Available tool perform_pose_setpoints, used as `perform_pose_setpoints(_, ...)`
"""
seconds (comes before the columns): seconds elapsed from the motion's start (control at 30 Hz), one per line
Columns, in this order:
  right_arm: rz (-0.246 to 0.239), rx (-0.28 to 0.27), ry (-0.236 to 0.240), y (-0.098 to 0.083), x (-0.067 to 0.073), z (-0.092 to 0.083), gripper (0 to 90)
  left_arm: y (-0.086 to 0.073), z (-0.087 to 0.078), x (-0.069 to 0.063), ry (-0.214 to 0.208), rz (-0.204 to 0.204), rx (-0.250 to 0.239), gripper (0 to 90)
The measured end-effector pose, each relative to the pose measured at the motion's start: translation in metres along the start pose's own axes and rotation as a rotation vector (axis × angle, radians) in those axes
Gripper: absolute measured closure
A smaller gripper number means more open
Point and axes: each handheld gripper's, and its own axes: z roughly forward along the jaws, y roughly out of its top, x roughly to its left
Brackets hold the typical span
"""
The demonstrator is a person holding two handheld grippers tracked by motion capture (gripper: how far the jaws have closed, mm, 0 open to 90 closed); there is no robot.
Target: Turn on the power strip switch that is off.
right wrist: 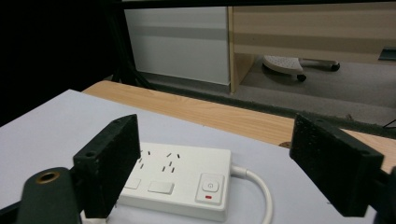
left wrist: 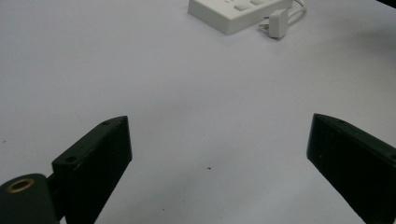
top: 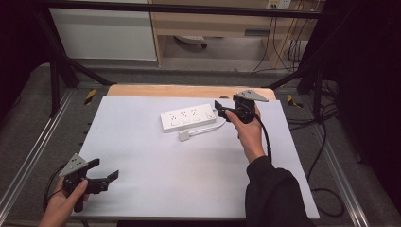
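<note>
The power strip (top: 188,118) lay flat near the far edge of the table (top: 156,189), its white plug (top: 184,136) just beside its near side. The right gripper (top: 221,108) hovered at the strip's switch end, jaws wide, nothing between them. The left gripper (top: 105,171) rested near the near left corner, jaws wide and empty.

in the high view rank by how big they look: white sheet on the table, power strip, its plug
1. white sheet, by far the largest
2. power strip
3. plug, smallest
All three lie flat on the same table, so the order looks reliable.
</note>
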Motion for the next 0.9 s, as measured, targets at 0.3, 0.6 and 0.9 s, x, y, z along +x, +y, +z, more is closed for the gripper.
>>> perform_pose_setpoints(0.3, 0.007, -0.011, -0.016, 0.000, 0.001, 0.014, 23.5, 0.000, 0.000, 0.000, 0.000, -0.001, 0.001, 6.7)
perform_pose_setpoints(0.6, 0.006, -0.018, -0.028, -0.003, 0.001, 0.023, 32.4, 0.000, 0.001, 0.000, -0.002, 0.001, 0.004, 6.7)
perform_pose_setpoints(0.9, 0.008, -0.013, -0.034, -0.005, 0.001, 0.029, 40.1, 0.000, 0.001, 0.000, 0.003, 0.007, 0.004, 6.8)
